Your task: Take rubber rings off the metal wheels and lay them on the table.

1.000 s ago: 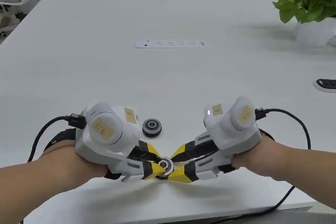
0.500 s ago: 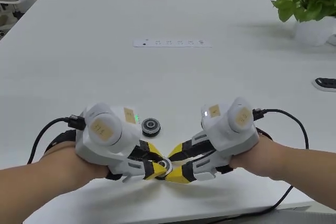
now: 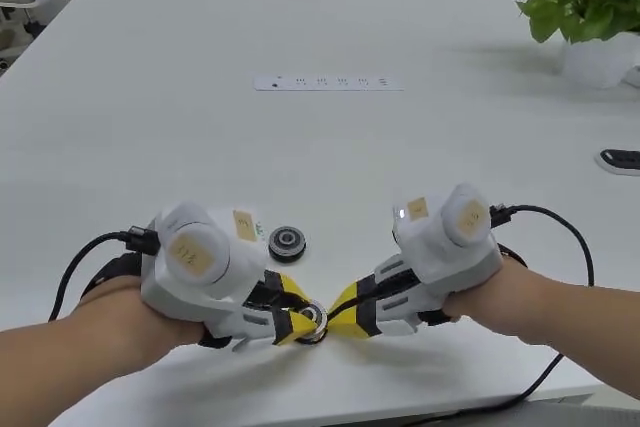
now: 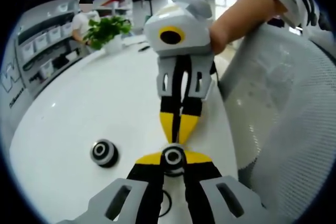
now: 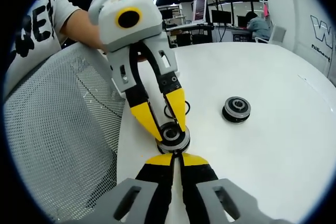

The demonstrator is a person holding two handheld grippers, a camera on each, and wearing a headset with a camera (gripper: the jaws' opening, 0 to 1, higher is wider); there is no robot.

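I count 2 metal wheels, and I judge the job well short of done. 1 thin rubber ring [image 5: 187, 109] lies loose on the counter [image 3: 200, 97] just behind the tips of the left hand-held gripper [image 3: 292, 315], so 1 ring seems to be off already, though I cannot tell which wheel it came from. The held wheel [image 3: 313, 318] sits near the front edge of the counter, clamped between the left hand-held gripper's yellow tips, 1 tip on each side of it. The right hand-held gripper [image 3: 345, 319] meets it head-on, with its jaws drawn into a thin slit and their tips against the wheel's rim. I cannot make out whether any rubber is caught between them. The second wheel [image 3: 288, 241] rests flat on the counter just beyond the left hand-held gripper, apart from both tools. Its dark outer band suggests its ring is still on. As for pose, both hands are low and close together, with the 2 tools angled inward, tip to tip, in a shallow V around the held wheel.
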